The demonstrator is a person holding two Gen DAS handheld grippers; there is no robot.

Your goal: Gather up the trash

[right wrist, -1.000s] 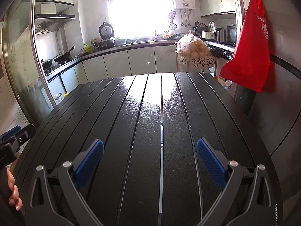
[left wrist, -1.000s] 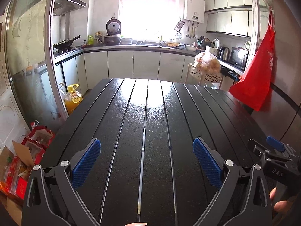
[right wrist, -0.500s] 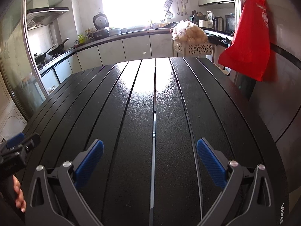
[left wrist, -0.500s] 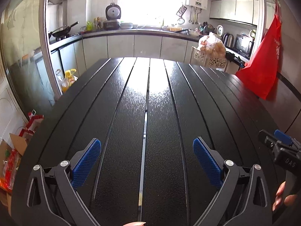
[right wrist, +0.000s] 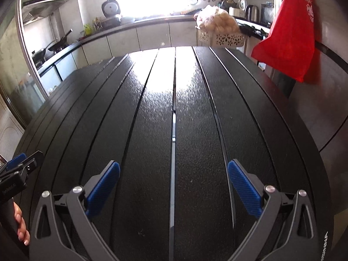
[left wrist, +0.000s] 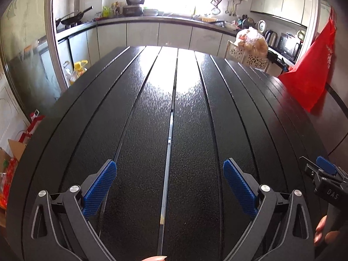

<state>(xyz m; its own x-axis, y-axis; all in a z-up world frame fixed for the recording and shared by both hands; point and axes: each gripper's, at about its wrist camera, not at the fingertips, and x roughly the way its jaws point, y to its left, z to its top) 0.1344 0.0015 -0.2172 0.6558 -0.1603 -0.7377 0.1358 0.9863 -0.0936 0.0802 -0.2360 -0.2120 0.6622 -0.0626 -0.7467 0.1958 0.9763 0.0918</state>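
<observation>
My left gripper (left wrist: 169, 184) is open and empty above the near part of a black slatted table (left wrist: 139, 113). My right gripper (right wrist: 174, 187) is open and empty above the same table (right wrist: 195, 119). Each gripper shows at the edge of the other's view: the right one in the left wrist view (left wrist: 324, 178), the left one in the right wrist view (right wrist: 17, 169). No trash shows on the tabletop in either view.
A red bag (left wrist: 311, 80) hangs at the table's right side (right wrist: 289, 37). A white basket with a filled plastic bag (right wrist: 219, 30) stands beyond the far edge. Boxes and red packaging (left wrist: 13, 158) and an oil bottle (left wrist: 79, 70) sit on the floor to the left. Kitchen counters line the back.
Both grippers have risen and tilted down toward the tabletop, so more of the table shows from above. Both stay open and empty.
</observation>
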